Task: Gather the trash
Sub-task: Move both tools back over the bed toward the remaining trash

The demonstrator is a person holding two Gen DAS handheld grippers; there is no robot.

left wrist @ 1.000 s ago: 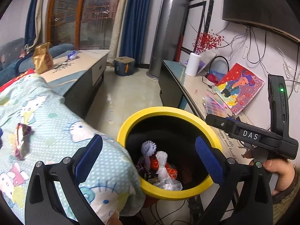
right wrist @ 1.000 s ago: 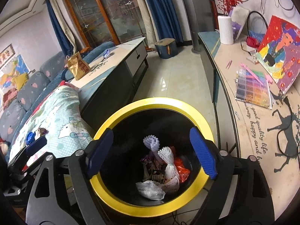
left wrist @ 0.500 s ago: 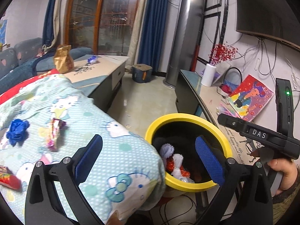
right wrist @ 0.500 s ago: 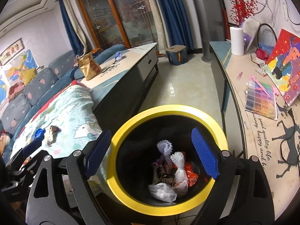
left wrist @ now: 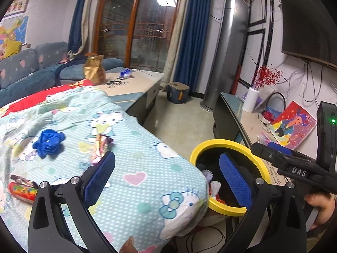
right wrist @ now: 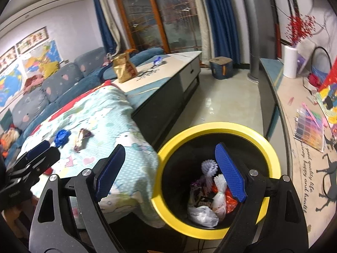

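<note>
Blue-padded jaws of the left gripper [left wrist: 166, 175] stand wide apart with nothing between them, framing the near edge of the patterned blanket [left wrist: 134, 164]. The right gripper [right wrist: 168, 168] is likewise released and empty; its left pad hangs over the blanket corner and its right pad over the bin mouth. In the left wrist view the right gripper's body shows at 3 o'clock, with the person's hand [left wrist: 320, 206] below it on the grip.

Trash on the blanket, left wrist view:
- Red snack wrapper [left wrist: 22, 190] at 9 o'clock, nearest the camera, partly cut off by the gripper frame.
- Crumpled candy wrapper [left wrist: 101, 147] just beyond the left pad, toward 11 o'clock.
- Blue crumpled wad [left wrist: 49, 143] near that wrapper, on its 9 o'clock side, not touching it.

The yellow-rimmed bin [right wrist: 217, 126] stands just beside the blanket corner, which overlaps its rim at 9 o'clock in the right wrist view. Inside lie tied white plastic bags [right wrist: 219, 189], an orange wrapper [right wrist: 230, 200] and other scraps.

Beyond the blanket, at 12 o'clock, a low table [right wrist: 179, 63] carries a gold paper bag [right wrist: 124, 67] and a small blue wrapper [right wrist: 158, 60], well apart. A side counter [right wrist: 294, 126] runs along 3 o'clock with a white vase [right wrist: 290, 61] of red sprigs. A sofa [right wrist: 63, 82] lies at 10 o'clock.
</note>
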